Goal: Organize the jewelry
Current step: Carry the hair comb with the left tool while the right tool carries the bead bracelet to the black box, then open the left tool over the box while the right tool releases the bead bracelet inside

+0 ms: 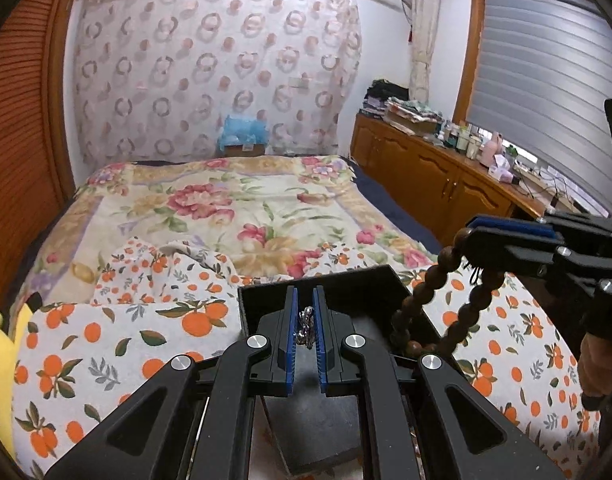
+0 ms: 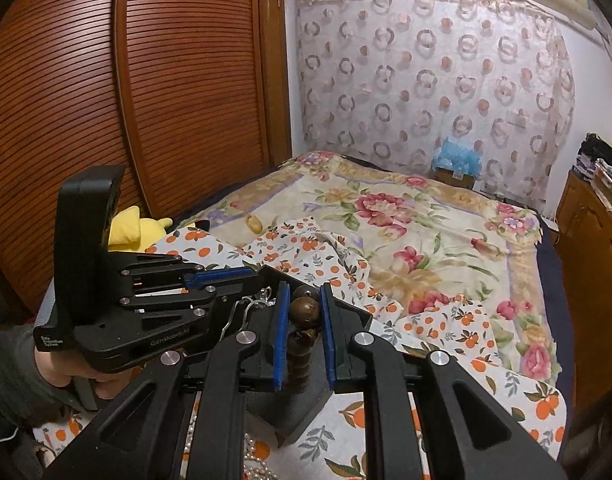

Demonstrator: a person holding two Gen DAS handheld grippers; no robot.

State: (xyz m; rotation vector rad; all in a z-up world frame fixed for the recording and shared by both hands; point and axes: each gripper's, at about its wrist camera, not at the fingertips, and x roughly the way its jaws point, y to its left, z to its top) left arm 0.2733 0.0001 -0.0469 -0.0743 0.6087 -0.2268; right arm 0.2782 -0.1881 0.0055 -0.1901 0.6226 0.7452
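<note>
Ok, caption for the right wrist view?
Right gripper holds wooden beads over black tray; left gripper alongside with silver chain.

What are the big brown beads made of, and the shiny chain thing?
The brown beads look like dark wood: round, matte, with faint grain, though painted plastic is possible. They are held in the right gripper. The chain in the left gripper looks like silvery metal: small links that glint brightly.

Right gripper point(image 2: 302, 300) clamps dark brown wooden bead string point(image 2: 306, 312) above black tray point(image 2: 306, 404). Left gripper point(image 2: 262, 276) alongside pinches thin silver chain point(image 2: 242, 312). Orange-print white sheet point(image 2: 457, 328) beneath.
</note>
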